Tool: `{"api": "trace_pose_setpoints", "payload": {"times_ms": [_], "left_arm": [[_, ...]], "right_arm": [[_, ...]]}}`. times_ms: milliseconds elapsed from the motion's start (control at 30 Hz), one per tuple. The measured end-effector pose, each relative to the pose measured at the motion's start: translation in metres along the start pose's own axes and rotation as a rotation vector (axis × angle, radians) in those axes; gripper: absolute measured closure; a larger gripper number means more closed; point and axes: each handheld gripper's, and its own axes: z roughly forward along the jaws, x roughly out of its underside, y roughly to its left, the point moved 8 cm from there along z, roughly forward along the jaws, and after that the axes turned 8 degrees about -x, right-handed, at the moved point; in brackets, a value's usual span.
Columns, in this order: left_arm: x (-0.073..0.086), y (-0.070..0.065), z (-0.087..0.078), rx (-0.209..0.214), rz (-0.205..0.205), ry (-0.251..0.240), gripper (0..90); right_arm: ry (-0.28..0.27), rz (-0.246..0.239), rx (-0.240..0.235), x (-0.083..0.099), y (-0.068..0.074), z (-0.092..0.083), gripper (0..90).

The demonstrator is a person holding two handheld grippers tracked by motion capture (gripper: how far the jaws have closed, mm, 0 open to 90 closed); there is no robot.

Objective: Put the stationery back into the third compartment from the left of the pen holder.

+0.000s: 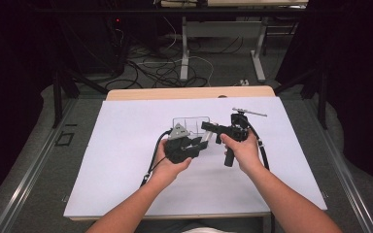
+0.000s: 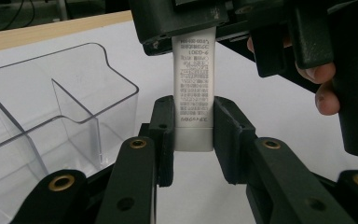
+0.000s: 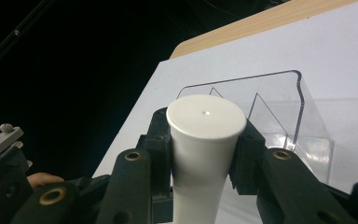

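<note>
A white tube (image 2: 193, 93) with grey printed text hangs between both grippers, above the white mat. My left gripper (image 2: 193, 128) is shut on its flat crimped end. The tube's round white cap (image 3: 206, 119) faces the camera in the right gripper view, where my right gripper (image 3: 205, 140) has its pads against the sides of the cap end. From above, the left gripper (image 1: 196, 144) and right gripper (image 1: 209, 127) meet tip to tip near the mat's middle. The right gripper's body (image 2: 205, 21) and a person's fingertips (image 2: 324, 79) rise over the tube in the left gripper view.
A clear plastic organiser with dividers (image 1: 190, 122) stands just behind the grippers, close to the left jaws (image 2: 65, 116) and behind the cap (image 3: 279, 107). The white mat (image 1: 126, 160) covers a wooden table (image 1: 189, 93). Cables and desk legs lie on the floor beyond.
</note>
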Motion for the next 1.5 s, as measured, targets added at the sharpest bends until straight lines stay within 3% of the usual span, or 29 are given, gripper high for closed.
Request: {"api": "trace_pose_setpoints", "payload": {"times_ms": [267, 567, 767, 900, 1000, 1133, 1300, 1500], "left_arm": [[0.001, 0.004, -0.001, -0.016, 0.004, -0.002, 69.4], [0.004, 0.020, -0.006, -0.070, -0.010, -0.011, 56.6], [0.006, 0.041, -0.016, -0.145, -0.019, -0.025, 49.7], [0.007, 0.051, -0.022, -0.171, -0.026, -0.033, 45.0], [0.010, 0.057, -0.026, -0.188, -0.014, -0.031, 41.1], [0.013, 0.067, -0.033, -0.243, 0.022, -0.032, 34.8], [0.012, 0.078, -0.041, -0.290, 0.026, -0.059, 30.3], [0.013, 0.094, -0.050, -0.324, -0.044, -0.071, 29.0]], "right_arm": [[0.020, -0.017, 0.000, 0.001, 0.000, 0.005, 66.4], [0.004, -0.053, 0.031, -0.007, 0.001, 0.014, 66.5], [-0.009, -0.134, 0.076, -0.013, -0.002, 0.019, 66.5], [-0.021, -0.193, 0.110, -0.018, -0.003, 0.023, 66.5], [-0.035, -0.228, 0.128, -0.022, -0.003, 0.027, 66.5], [-0.048, -0.279, 0.161, -0.027, -0.002, 0.031, 66.5], [-0.057, -0.360, 0.197, -0.031, -0.003, 0.035, 66.5], [-0.061, -0.421, 0.229, -0.032, -0.006, 0.040, 66.4]]}}
